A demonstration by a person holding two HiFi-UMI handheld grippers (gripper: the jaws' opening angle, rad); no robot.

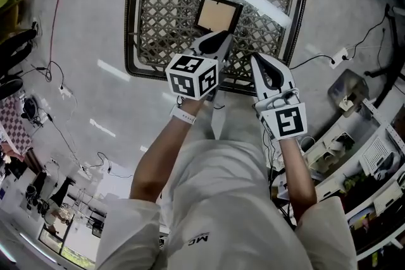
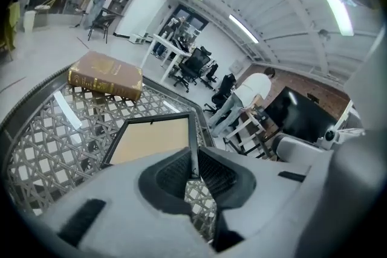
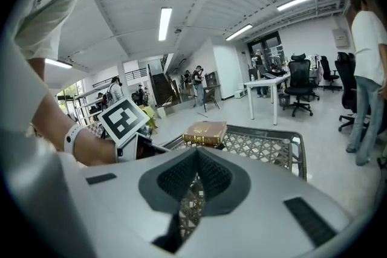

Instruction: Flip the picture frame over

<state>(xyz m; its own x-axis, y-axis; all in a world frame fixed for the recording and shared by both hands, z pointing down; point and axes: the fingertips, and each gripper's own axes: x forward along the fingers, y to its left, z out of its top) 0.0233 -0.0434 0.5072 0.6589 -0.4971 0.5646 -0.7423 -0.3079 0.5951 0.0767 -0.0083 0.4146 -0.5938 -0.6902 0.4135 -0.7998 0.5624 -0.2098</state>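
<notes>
Brightness: strong, even indoor light in all views.
Source: long ceiling lamps (image 3: 164,22); one burns out white at the top right of the left gripper view.
Glare: white streaks on the table (image 1: 129,41) top and the glossy floor (image 1: 76,22).
Shadows: faint, soft-edged.
Distortion: heavy fisheye bend, with black corners in both gripper views.
Focus: picture frame (image 2: 151,139) crisp; left gripper (image 2: 193,157) and right gripper (image 3: 196,153) soft near the lens.
</notes>
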